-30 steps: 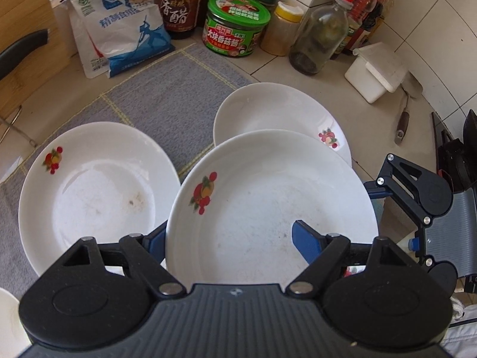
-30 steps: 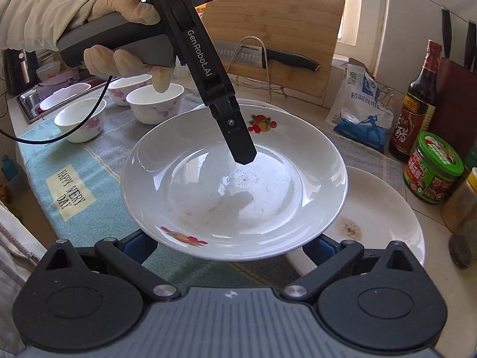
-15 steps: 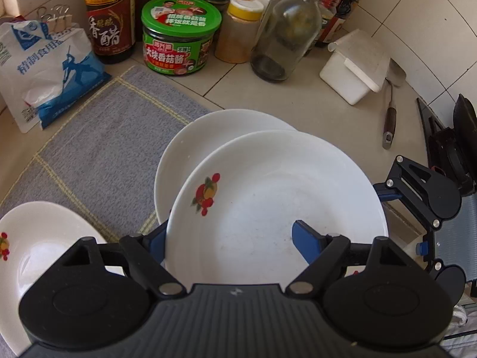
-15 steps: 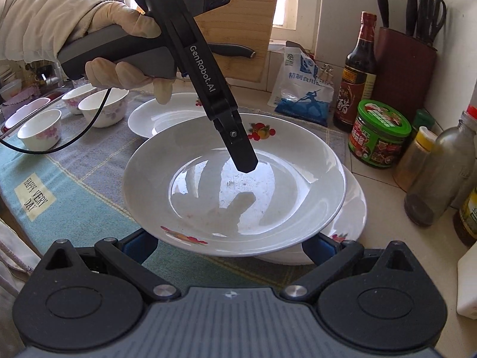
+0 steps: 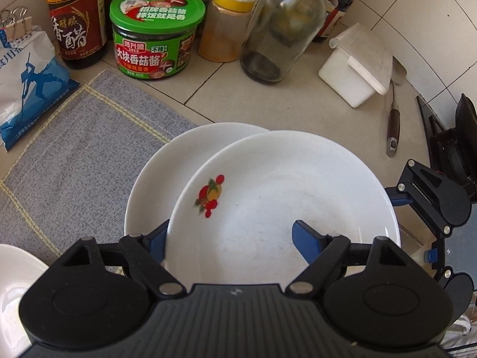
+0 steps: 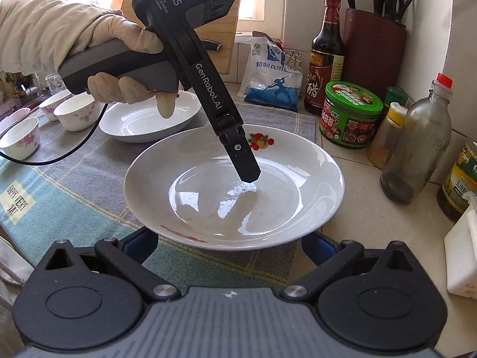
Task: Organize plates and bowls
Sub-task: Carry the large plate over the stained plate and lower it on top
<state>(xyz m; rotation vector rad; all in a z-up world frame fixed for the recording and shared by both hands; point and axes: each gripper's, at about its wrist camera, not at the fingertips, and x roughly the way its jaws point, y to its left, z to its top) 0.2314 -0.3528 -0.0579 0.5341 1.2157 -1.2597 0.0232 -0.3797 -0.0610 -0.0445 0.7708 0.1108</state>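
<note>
My left gripper [image 5: 229,238] is shut on the rim of a white plate with a fruit print [image 5: 283,197], one finger inside the plate, the other under it. It holds this plate just above a second white plate [image 5: 167,161] lying on the counter. In the right wrist view the held plate [image 6: 286,179] hides the lower plate, and the left gripper's finger [image 6: 244,161] reaches into it. My right gripper [image 6: 229,244] is open, its fingers spread below the plate's near rim. A third plate [image 6: 134,122] lies on the grey mat.
Jars and bottles stand behind the plates: a green-lidded jar [image 5: 155,35], a vinegar bottle [image 5: 74,18], a glass bottle [image 5: 283,26], a white box [image 5: 357,65]. Several small bowls [image 6: 74,110] stand at the far left of the mat [image 6: 74,179]. A salt bag [image 6: 268,74] leans behind.
The left gripper has carried the fruit-print plate to the right, from beside the mat's plate to over the counter plate, and lowered it close to it. The right gripper followed.
</note>
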